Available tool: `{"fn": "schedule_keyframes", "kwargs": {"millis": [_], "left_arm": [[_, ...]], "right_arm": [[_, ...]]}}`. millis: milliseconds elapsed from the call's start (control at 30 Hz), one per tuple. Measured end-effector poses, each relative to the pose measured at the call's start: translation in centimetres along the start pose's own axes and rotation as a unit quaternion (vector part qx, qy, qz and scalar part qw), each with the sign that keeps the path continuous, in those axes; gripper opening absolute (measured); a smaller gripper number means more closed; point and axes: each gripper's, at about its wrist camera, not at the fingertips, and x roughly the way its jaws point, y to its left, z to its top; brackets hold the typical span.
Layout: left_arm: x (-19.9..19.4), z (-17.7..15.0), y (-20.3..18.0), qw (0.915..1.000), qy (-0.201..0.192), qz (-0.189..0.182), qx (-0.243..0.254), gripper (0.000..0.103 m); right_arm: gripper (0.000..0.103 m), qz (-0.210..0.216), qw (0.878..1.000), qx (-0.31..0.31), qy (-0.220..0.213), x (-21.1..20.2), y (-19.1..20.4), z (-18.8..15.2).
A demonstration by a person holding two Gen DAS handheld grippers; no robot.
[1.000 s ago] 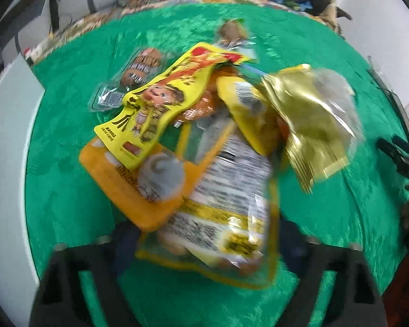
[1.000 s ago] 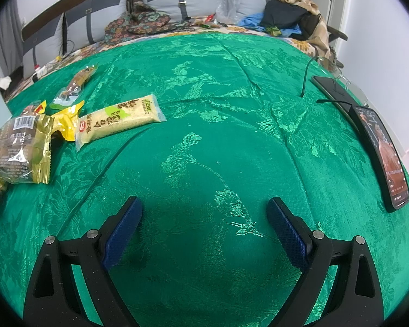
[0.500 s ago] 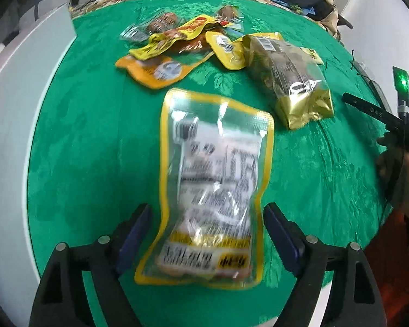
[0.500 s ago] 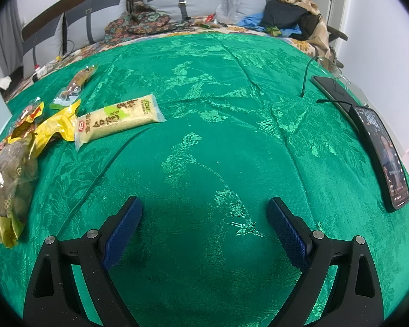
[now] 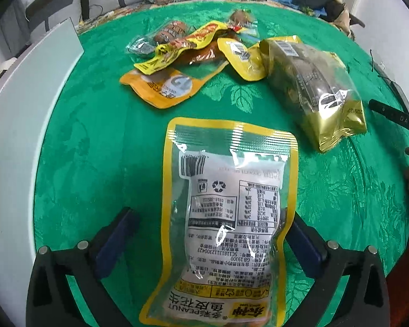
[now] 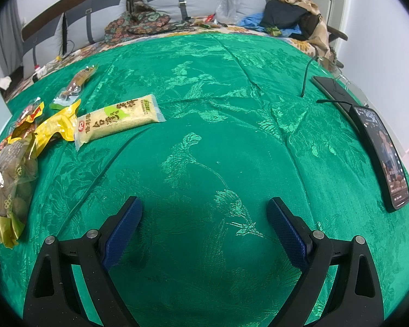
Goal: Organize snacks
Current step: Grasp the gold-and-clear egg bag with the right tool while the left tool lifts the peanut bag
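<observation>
The left gripper (image 5: 212, 245) stands spread wide, its jaws having just been opening, with the yellow-bordered clear plastic pouch of coated peanuts (image 5: 226, 218) lying between the blue pads (image 5: 117, 239) but no longer pinched. The pouch rests flat on the green brocade cloth (image 5: 101, 150), label side down, set apart from the rest of the snacks. It looks light and limp — glossy film that would likely slip under a shallow pinch, with loose nuts inside that shift and could crack if squeezed hard. The flat sealed border at either end seems the safest place to take hold.

Beyond it lie a gold foil bag with a clear window (image 5: 313, 87) and a heap of small orange and yellow sachets (image 5: 182, 62) — all soft and crinkly.

The right gripper (image 6: 204, 231) hangs open over bare cloth, holding nothing; a pale yellow flat rice-cracker packet (image 6: 117, 120) lies well off to its left.
</observation>
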Motion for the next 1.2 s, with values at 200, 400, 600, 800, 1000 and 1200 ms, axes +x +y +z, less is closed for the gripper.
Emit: {"fn": "schedule_keyframes", "kwargs": {"millis": [200, 400, 600, 800, 1000, 1200], "left_arm": [[-0.4, -1.1, 0.0, 0.9999, -0.01, 0.002, -0.007, 0.103], [0.1, 0.2, -0.3, 0.9999, 0.012, 0.005, -0.009, 0.103], [0.1, 0.3, -0.7, 0.9997, 0.025, 0.005, -0.006, 0.103], [-1.2, 0.0, -1.9, 0.9999, 0.011, -0.006, 0.007, 0.066], [-2.8, -1.6, -0.3, 0.9982, -0.009, -0.019, -0.056, 0.058], [-5.2, -3.1, 0.7, 0.9964, -0.048, 0.012, -0.069, 0.058]], "right_arm": [[0.096, 0.0, 1.0, 0.0, 0.0, 0.0, 0.0, 0.0], [0.096, 0.001, 1.0, 0.0, 0.0, 0.0, 0.0, 0.0], [0.096, 0.001, 1.0, 0.0, 0.0, 0.0, 0.0, 0.0], [0.096, 0.001, 1.0, 0.0, 0.0, 0.0, 0.0, 0.0], [0.096, -0.001, 1.0, -0.005, 0.001, 0.0, 0.1, 0.0], [0.093, 0.141, 0.988, 0.038, 0.04, -4.0, 3.7, 1.3]]}}
